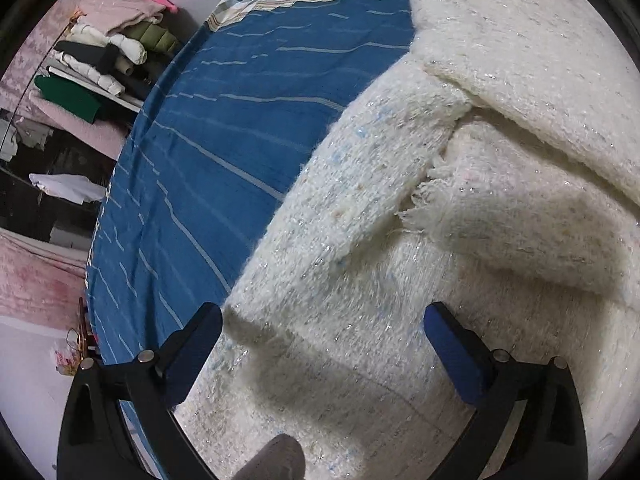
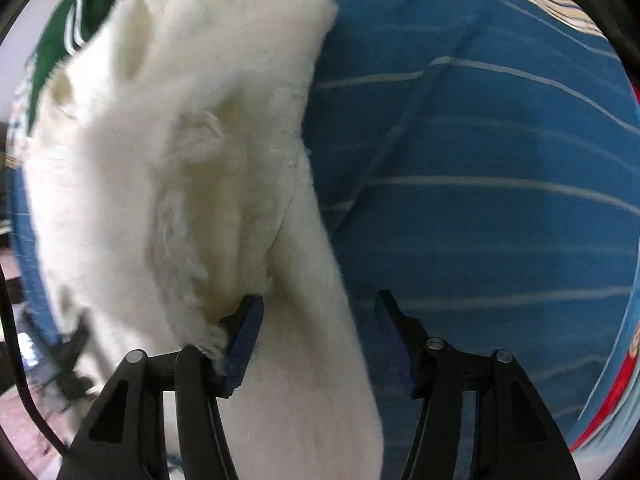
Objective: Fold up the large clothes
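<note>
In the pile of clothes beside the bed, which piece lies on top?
The pale pink piece. It lies on top, while the white, olive, black and dark green pieces are all below it.

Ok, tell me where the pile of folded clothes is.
In the left wrist view, the pile of folded clothes sits at upper left, beyond the edge of the blue striped bedsheet.

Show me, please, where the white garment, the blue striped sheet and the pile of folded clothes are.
white garment (image 1: 400, 248): left wrist view, on its fuzzy middle.
blue striped sheet (image 1: 248, 92): left wrist view, on a bare part.
pile of folded clothes (image 1: 116, 40): left wrist view, on its middle.
</note>
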Tool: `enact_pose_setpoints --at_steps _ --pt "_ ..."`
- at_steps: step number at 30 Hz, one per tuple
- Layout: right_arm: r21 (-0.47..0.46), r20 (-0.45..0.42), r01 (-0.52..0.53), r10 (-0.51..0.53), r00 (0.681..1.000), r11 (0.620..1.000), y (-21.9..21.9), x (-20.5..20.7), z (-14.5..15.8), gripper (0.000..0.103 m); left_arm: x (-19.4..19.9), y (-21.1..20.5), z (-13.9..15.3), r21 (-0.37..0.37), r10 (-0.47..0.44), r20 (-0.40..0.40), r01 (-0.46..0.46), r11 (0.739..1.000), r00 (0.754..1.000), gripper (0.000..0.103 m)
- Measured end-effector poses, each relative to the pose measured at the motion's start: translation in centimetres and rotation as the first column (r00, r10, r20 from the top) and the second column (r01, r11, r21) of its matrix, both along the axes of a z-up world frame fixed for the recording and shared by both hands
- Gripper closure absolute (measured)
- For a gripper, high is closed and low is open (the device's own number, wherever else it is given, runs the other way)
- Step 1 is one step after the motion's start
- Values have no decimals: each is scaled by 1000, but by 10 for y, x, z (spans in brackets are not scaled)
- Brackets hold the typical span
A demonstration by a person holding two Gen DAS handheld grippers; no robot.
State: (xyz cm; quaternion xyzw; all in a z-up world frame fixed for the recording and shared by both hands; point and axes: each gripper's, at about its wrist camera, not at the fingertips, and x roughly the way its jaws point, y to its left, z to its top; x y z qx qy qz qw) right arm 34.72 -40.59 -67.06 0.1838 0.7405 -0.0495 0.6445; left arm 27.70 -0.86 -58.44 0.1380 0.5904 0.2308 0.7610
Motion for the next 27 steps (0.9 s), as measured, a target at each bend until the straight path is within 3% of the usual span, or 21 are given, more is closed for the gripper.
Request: enact_pose_setpoints --at_steps 2,5,8,10,12,16,20,24,27 --pt "-50 45 53 -51 998 997 -6 -2 -3 95 -2 1 1 -1 -3 7 3 1000 1000 0" --pt "-34 65 160 -157 985 987 -23 -13 -8 95 -4 -1 3 17 -7 8 6 1000 1000 0" --pt "-55 40 64 -61 997 996 -14 -9 -7 88 -6 -10 12 78 11 -10 -11 997 1000 0" --pt "-64 10 15 -14 1000 998 -12 -6 1 55 -14 -19 24 123 37 -2 -37 992 999 0" --pt "-63 30 -32 34 999 997 -15 -8 16 35 -30 -39 41 192 68 14 -69 979 998 0" --pt "-98 53 -131 137 989 986 -31 -27 44 32 -69 -99 58 296 79 -6 -74 952 997 0" --pt "-145 54 -193 202 978 970 -56 -54 61 28 -115 -176 62 355 22 -67 3 935 998 0" --pt "-162 28 -224 231 973 961 -89 -80 74 28 -158 -253 66 368 -67 -107 102 924 992 0" --pt "-190 11 -248 255 967 950 -115 -99 82 28 -185 -302 61 333 -143 -149 186 924 978 0"
